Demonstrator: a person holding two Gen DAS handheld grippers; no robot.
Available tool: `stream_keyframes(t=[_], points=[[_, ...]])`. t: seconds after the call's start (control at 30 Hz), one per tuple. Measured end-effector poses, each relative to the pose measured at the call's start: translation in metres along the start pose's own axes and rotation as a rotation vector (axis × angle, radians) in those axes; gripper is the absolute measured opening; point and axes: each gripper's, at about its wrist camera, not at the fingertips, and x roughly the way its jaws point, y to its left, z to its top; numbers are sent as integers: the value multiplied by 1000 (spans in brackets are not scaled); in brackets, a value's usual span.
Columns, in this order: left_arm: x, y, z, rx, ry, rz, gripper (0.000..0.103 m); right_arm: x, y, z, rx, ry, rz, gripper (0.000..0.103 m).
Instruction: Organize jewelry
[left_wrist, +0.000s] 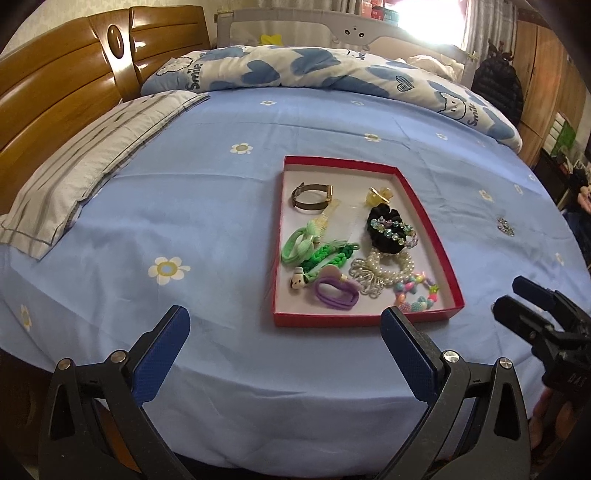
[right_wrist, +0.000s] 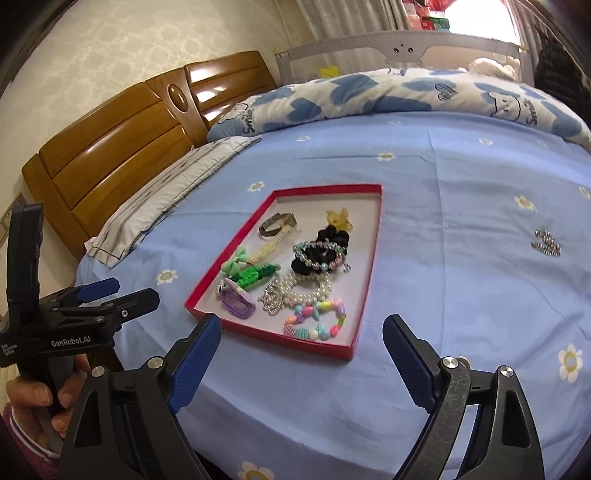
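Observation:
A red-rimmed tray (left_wrist: 364, 320) (right_wrist: 273, 334) lies on the blue bedsheet and holds several pieces: a metal bangle (left_wrist: 312, 197), a black scrunchie (left_wrist: 388, 230), a pearl bracelet (left_wrist: 397, 267), green hair ties (left_wrist: 310, 251) and a bead bracelet (right_wrist: 317, 321). A silver rhinestone piece (left_wrist: 505, 226) (right_wrist: 546, 242) lies on the sheet to the right of the tray. My left gripper (left_wrist: 286, 325) is open and empty in front of the tray. My right gripper (right_wrist: 301, 336) is open and empty at the tray's near right corner.
A striped pillow (left_wrist: 92, 162) lies at the left by the wooden headboard (left_wrist: 62, 74). A blue-and-white duvet (left_wrist: 295, 70) is bunched along the far side. A wardrobe (left_wrist: 546, 74) stands at the right.

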Motion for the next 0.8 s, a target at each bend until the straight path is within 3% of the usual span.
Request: stream_keyframes(t=[0.27, 0.8], points=[[0, -7, -8, 33, -41, 31, 103, -3, 0, -5, -9, -30, -7, 91], [4, -10, -12, 41, -46, 40, 103, 4, 2, -17, -33, -46, -15, 91]])
